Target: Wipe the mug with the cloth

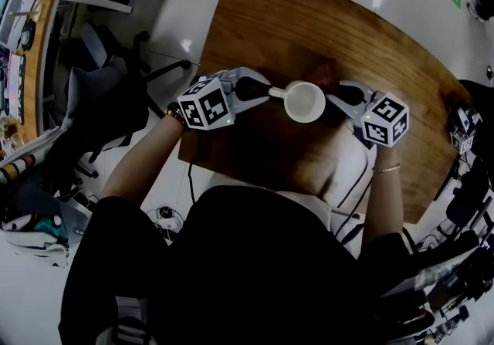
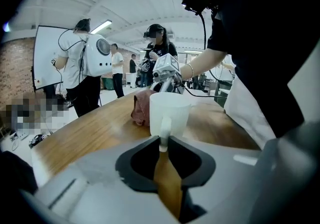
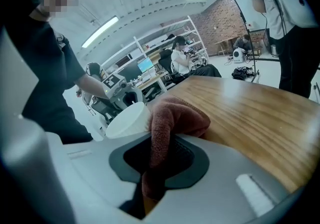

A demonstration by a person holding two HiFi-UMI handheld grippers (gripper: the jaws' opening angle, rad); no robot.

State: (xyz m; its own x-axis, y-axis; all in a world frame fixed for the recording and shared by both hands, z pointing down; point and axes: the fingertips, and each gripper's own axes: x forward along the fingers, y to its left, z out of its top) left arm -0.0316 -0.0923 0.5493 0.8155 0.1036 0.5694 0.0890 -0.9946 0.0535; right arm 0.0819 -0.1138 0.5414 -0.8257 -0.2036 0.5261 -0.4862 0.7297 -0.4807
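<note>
A white mug (image 1: 305,101) stands upright over the wooden table (image 1: 309,19), between the two grippers. My left gripper (image 1: 266,93) is shut on the mug's handle (image 2: 163,135), and the mug body (image 2: 170,110) rises just beyond its jaws. My right gripper (image 1: 337,96) is shut on a reddish-brown cloth (image 3: 167,128). The cloth bulges out past the jaws and rests against the mug's side (image 3: 127,120). From the left gripper view the cloth (image 2: 141,107) shows behind the mug, on its left. In the head view the cloth (image 1: 323,76) is a dim patch beyond the mug.
The table's near edge (image 1: 231,174) lies close to my body. An office chair (image 1: 100,96) stands left of the table. Other people (image 2: 95,75) stand and work beyond the far side. A whiteboard (image 2: 47,57) stands at the left.
</note>
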